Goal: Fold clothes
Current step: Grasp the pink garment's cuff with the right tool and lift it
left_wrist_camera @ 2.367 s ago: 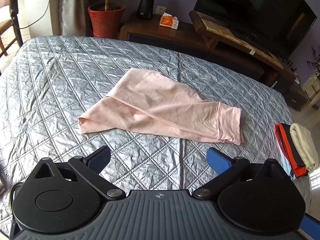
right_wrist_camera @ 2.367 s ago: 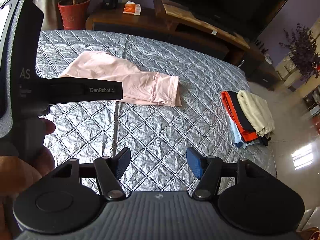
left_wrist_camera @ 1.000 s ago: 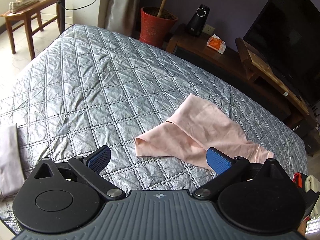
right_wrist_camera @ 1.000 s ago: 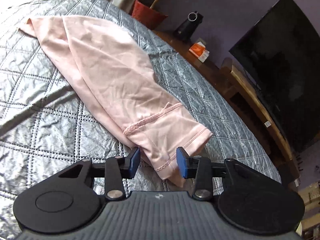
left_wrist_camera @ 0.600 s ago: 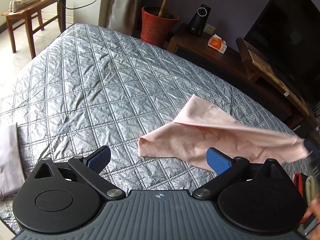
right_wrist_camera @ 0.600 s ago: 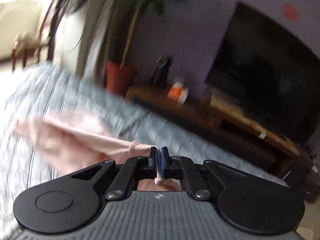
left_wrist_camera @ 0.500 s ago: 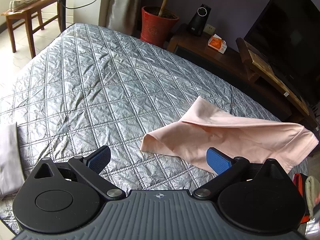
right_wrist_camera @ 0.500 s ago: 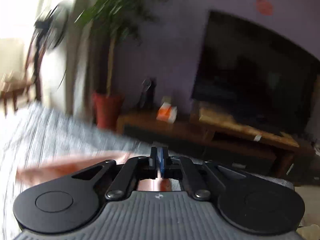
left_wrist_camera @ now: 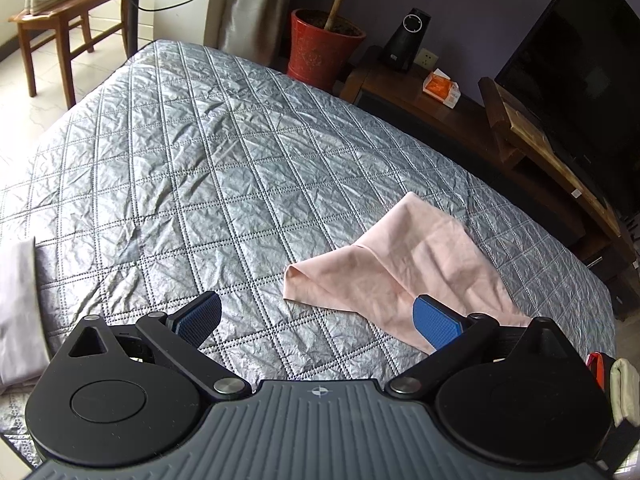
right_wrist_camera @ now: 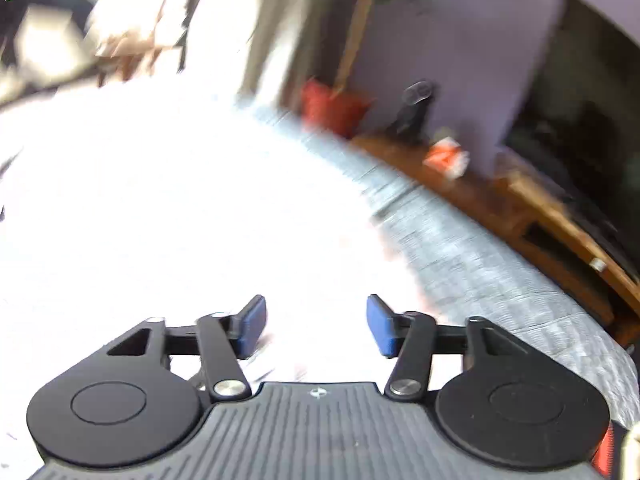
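A: Where is the pink garment (left_wrist_camera: 404,268)?
B: On the right part of the bed (left_wrist_camera: 192,168), lying flat on the grey quilted cover, just beyond the left gripper (left_wrist_camera: 316,318). Its long axis runs slantwise: a folded corner points left, another points far, and the rest trails toward the near right, behind the gripper's right finger.

A: Any containers?
B: One, a red plant pot (left_wrist_camera: 320,50) on the floor past the far edge of the bed, with soil and a bare stem in it.

A: And the jaws?
B: The left gripper's jaws stand wide open with nothing between them. The right gripper (right_wrist_camera: 316,326) has its jaws opening, with nothing between them that I can see; that view is blurred and washed out white.

A: Anything else nearby?
B: Folded clothes (left_wrist_camera: 616,384) at the near right edge.
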A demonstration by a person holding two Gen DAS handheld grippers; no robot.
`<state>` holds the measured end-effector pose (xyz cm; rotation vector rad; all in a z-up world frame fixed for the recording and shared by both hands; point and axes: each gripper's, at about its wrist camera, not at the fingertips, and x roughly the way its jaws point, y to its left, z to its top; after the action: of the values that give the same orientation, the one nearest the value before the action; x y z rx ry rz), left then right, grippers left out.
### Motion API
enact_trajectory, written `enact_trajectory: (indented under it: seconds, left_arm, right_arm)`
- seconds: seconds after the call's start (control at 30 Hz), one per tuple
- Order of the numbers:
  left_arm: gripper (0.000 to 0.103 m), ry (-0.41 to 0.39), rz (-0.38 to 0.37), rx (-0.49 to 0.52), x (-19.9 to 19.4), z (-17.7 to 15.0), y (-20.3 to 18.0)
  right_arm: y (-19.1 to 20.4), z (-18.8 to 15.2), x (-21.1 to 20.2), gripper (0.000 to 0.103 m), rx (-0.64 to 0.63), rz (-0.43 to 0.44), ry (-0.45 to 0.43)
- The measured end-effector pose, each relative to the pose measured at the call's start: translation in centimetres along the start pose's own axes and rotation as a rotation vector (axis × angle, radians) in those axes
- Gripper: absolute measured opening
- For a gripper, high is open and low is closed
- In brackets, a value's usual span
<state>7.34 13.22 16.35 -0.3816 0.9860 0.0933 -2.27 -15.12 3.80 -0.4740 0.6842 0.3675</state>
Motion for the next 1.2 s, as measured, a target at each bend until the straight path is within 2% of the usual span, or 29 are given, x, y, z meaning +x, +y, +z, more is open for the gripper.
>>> enact_trajectory:
  seconds: [0.1, 0.17, 0.27, 0.33, 0.4, 0.47, 0.5, 0.6, 0.7, 0.83, 0.93, 1.03, 1.1, 1.2]
  left_arm:
    - [0.103, -0.004, -0.003, 0.001, -0.1, 0.1, 0.1]
    - [0.103, -0.001, 0.000, -0.003, 0.1, 0.3, 0.3]
    - [0.103, 0.003, 0.011, -0.019, 0.2, 0.5, 0.7]
    - [0.103, 0.003, 0.019, -0.024, 0.2, 0.5, 0.9]
    - [0.103, 0.005, 0.023, -0.019, 0.2, 0.5, 1.0]
    - [0.103, 0.009, 0.023, -0.010, 0.3, 0.5, 0.9]
    - [0.103, 0.010, 0.020, -0.007, 0.3, 0.4, 0.8]
    - [0.103, 0.018, -0.015, 0.006, 0.3, 0.5, 0.6]
    - [0.101, 0.023, -0.053, 0.020, 0.2, 0.5, 0.4]
    - [0.101, 0.018, -0.077, 0.020, -0.2, 0.7, 0.7]
    - [0.102, 0.014, -0.081, 0.007, -0.5, 0.9, 1.4]
    - [0.102, 0.020, -0.103, -0.008, -0.5, 1.1, 2.0]
    - [0.102, 0.030, -0.116, -0.002, -0.5, 1.0, 2.0]
    - [0.102, 0.032, -0.121, 0.044, -0.5, 0.9, 1.3]
  right_arm:
    - [0.9, 0.3, 2.5, 0.036, 0.027, 0.006, 0.015]
    - [0.3, 1.3, 3.5, 0.036, 0.068, 0.034, 0.017]
    - [1.5, 2.1, 4.3, 0.038, 0.043, 0.099, 0.019]
    - [1.8, 2.5, 4.0, 0.045, 0.044, 0.088, 0.012]
    - [1.1, 2.6, 4.4, 0.045, 0.086, 0.073, 0.019]
    - [0.9, 2.5, 4.4, 0.008, 0.081, 0.054, 0.029]
    - [0.9, 2.5, 4.3, 0.002, 0.074, 0.045, 0.035]
    - [0.7, 2.6, 3.3, 0.002, 0.089, 0.069, 0.005]
    - [0.4, 2.4, 1.3, 0.002, 0.166, 0.158, -0.020]
    - [1.4, 1.8, -1.2, 0.002, 0.169, 0.313, 0.007]
    - [1.7, 0.5, -1.9, 0.005, 0.202, 0.474, 0.190]
    - [0.6, -0.3, -4.2, 0.012, 0.212, 0.432, 0.106]
    - [-0.7, -0.8, -5.3, 0.023, 0.250, 0.345, 0.041]
    - [-0.4, -0.9, -4.8, 0.023, 0.175, 0.250, 0.034]
